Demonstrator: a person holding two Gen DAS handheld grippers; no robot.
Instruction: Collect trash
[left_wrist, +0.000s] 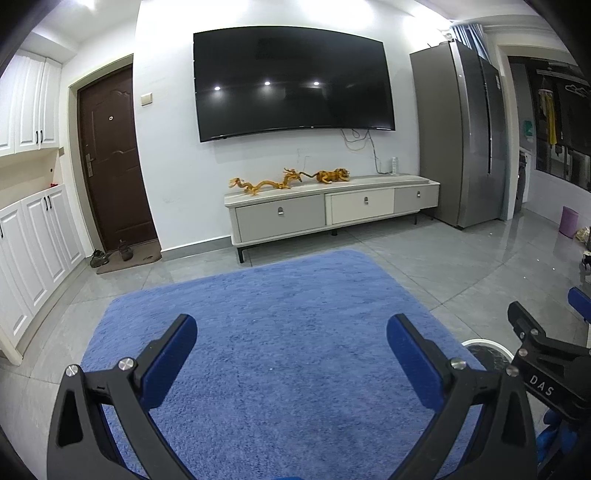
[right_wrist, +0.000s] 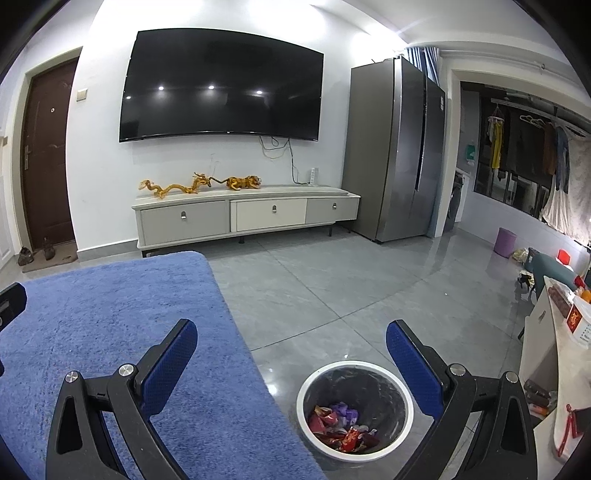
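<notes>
A round bin with a white rim (right_wrist: 393, 373) and a black liner stands on the grey floor by the right edge of the blue rug (right_wrist: 110, 332). Several red and purple wrappers (right_wrist: 341, 424) lie in its bottom. My right gripper (right_wrist: 291, 341) is open and empty, held above the rug edge and the bin. My left gripper (left_wrist: 291, 338) is open and empty over the middle of the blue rug (left_wrist: 277, 332), which shows no trash. The right gripper's black body (left_wrist: 535, 354) shows at the right of the left wrist view, with the bin's rim (left_wrist: 484, 345) behind it.
A TV cabinet (right_wrist: 243, 216) with toy dragons stands under a wall TV (right_wrist: 221, 85). A steel fridge (right_wrist: 402, 147) is to its right. A purple bin (right_wrist: 504, 242) and clutter lie far right. A white counter (right_wrist: 554, 369) with packets is close on the right.
</notes>
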